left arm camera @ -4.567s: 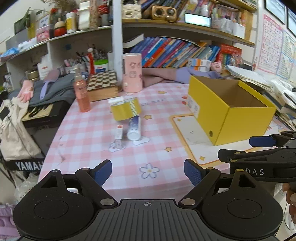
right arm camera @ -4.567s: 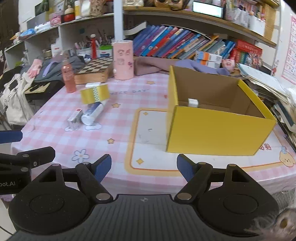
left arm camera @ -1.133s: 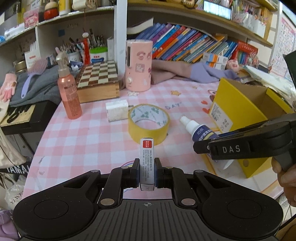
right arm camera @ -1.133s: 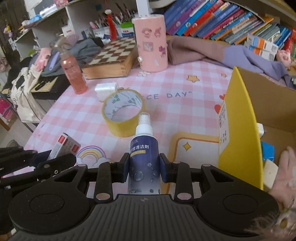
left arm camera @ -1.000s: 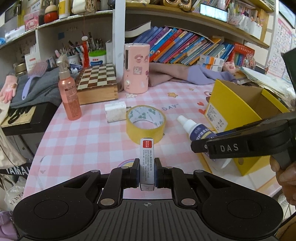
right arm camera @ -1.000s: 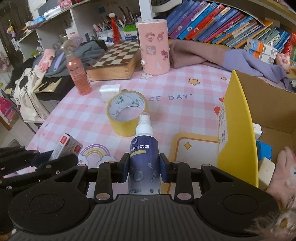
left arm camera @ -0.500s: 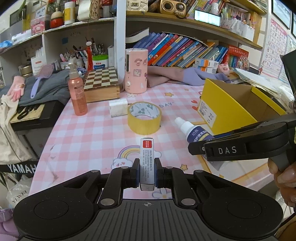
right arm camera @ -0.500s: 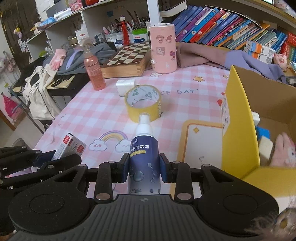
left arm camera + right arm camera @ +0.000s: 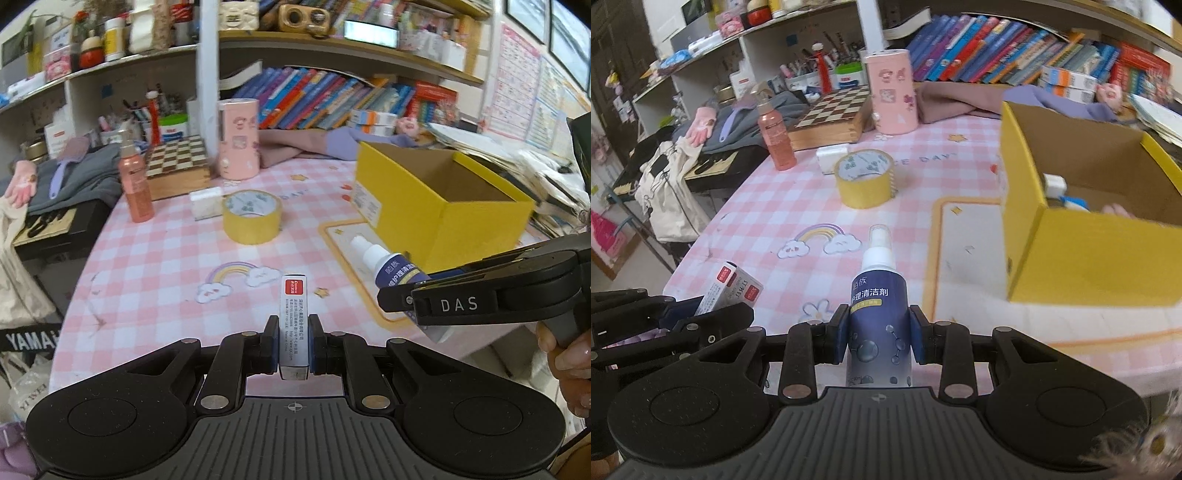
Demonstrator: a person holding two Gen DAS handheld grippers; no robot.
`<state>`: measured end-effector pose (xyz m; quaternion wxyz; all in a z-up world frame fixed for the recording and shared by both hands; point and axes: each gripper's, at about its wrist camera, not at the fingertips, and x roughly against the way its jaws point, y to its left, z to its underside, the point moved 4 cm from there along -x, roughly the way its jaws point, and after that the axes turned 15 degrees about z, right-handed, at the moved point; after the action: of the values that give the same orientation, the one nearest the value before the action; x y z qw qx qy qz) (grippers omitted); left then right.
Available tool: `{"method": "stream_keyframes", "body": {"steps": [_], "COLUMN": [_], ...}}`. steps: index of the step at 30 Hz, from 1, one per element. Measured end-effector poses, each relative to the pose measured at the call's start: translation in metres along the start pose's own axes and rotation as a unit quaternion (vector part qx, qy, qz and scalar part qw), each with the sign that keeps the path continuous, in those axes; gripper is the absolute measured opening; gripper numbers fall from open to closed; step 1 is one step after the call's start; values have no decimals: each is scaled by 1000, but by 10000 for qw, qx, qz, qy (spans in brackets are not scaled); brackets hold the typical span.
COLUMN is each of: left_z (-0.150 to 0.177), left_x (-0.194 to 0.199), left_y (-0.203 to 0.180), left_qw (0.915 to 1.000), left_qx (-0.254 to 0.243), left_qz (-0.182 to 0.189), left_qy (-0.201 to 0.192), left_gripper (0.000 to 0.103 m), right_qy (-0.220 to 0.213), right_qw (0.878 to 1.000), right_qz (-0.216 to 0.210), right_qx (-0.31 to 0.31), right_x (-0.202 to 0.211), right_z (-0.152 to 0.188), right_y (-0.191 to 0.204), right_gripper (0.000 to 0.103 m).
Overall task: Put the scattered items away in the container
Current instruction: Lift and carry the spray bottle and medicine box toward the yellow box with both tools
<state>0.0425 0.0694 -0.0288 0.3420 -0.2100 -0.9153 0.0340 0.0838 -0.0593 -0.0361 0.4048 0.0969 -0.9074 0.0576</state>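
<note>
Compared with a second ago, both grippers sit farther back from the open yellow cardboard box (image 9: 443, 206), so more of the pink checked tablecloth (image 9: 159, 266) shows in front of them; their loads have not changed. Several seconds back, both pairs of tongs stood open and empty, while the carton and bottle lay on the cloth beside the tape.

The left gripper (image 9: 293, 341) is clamped on one small slim white carton with a red label (image 9: 293, 317), held upright above the cloth, well to the left of the box. The right gripper (image 9: 879, 334) is clamped on one dark blue spray bottle with a white nozzle (image 9: 879, 295), its nozzle pointing away from the camera, just left of the box's near corner.

On the cloth to the left of the box lie one roll of yellow tape (image 9: 252, 218) and, just behind it, one small white block (image 9: 206, 203). Farther left stands one pink pump bottle (image 9: 135, 184). Behind the tape are one wooden chessboard case (image 9: 177, 166) and one pink cylindrical tin (image 9: 238, 140).

Inside the box, the right wrist view shows one white block (image 9: 1054, 184), a blue and white item (image 9: 1073, 203) and something pink, partly hidden by the wall.
</note>
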Motion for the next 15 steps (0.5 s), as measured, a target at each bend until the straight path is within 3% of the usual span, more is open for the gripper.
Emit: {"method": "stream_keyframes", "body": {"steps": [15], "left_z": [10], "left_x": [-11], "left_y": [-56], "left_qw": [9958], "left_qx": [-528], "left_qz": [712], "left_qy": [212], "left_gripper": [13], "right_qy": [170], "right_qw": [9953], "right_qz": [605], "right_qx": [-736], "right_x": [34], "right_z": [48], "right_y": [-54], "right_gripper": [31]}}
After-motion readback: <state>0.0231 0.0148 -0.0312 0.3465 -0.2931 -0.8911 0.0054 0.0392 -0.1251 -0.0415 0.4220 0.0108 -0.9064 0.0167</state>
